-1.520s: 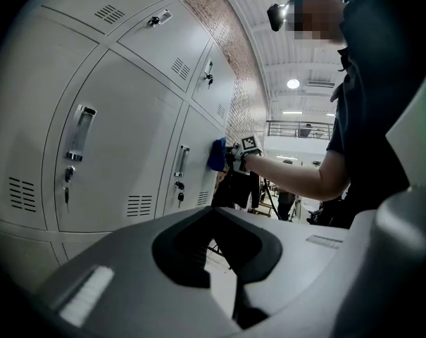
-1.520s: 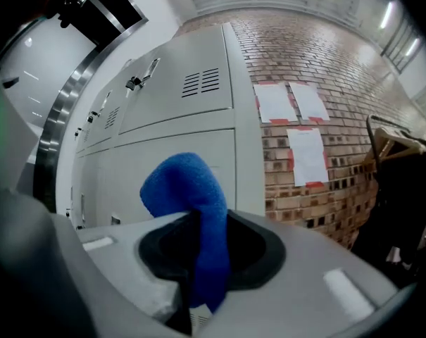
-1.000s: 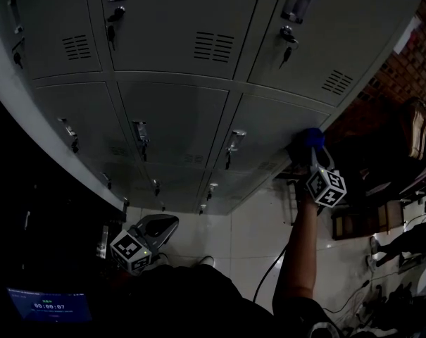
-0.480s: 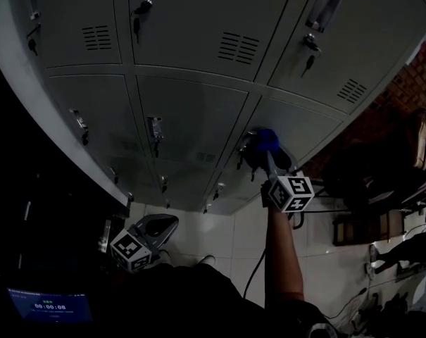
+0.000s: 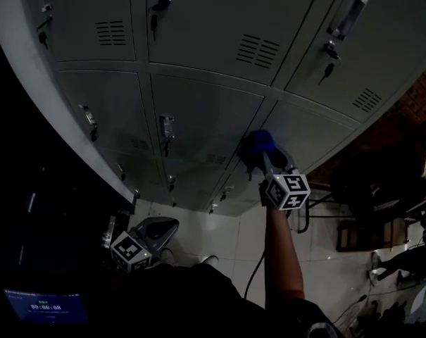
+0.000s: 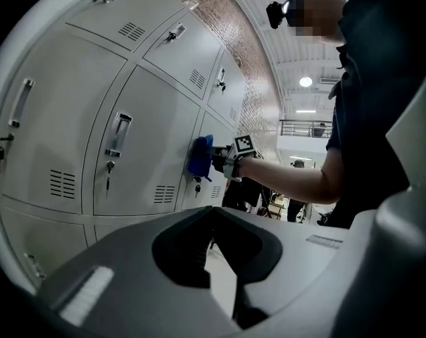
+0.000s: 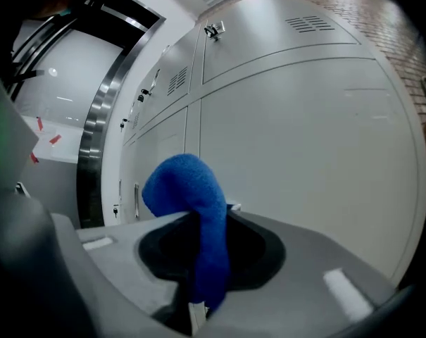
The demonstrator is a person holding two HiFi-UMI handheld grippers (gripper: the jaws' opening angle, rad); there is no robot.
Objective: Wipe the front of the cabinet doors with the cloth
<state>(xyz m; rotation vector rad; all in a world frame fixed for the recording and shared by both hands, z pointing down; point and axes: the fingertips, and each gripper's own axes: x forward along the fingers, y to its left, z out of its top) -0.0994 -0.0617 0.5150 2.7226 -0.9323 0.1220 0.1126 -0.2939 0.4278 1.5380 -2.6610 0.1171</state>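
Grey metal cabinet doors (image 5: 205, 111) with handles and vents fill the upper head view. A blue cloth (image 5: 260, 145) is pressed against a lower door near its seam. My right gripper (image 5: 266, 162) is shut on the cloth, with its marker cube (image 5: 286, 191) below. In the right gripper view the cloth (image 7: 191, 196) bulges out of the shut jaws, close to the pale door (image 7: 304, 132). My left gripper (image 5: 151, 229) hangs low at the bottom left, away from the doors. In its own view the left gripper (image 6: 220, 220) is shut and holds nothing.
Keys hang in the door locks (image 5: 166, 127). A brick wall (image 5: 418, 97) adjoins the cabinet on the right. Dark furniture (image 5: 367, 210) stands on the white tiled floor (image 5: 220, 234). A cable (image 5: 258, 273) trails below my right arm. A small lit screen (image 5: 47, 306) sits bottom left.
My right gripper has carried the cloth leftward across the lower doors from near the cabinet's right edge, then nearly stopped. The left gripper has stayed put.
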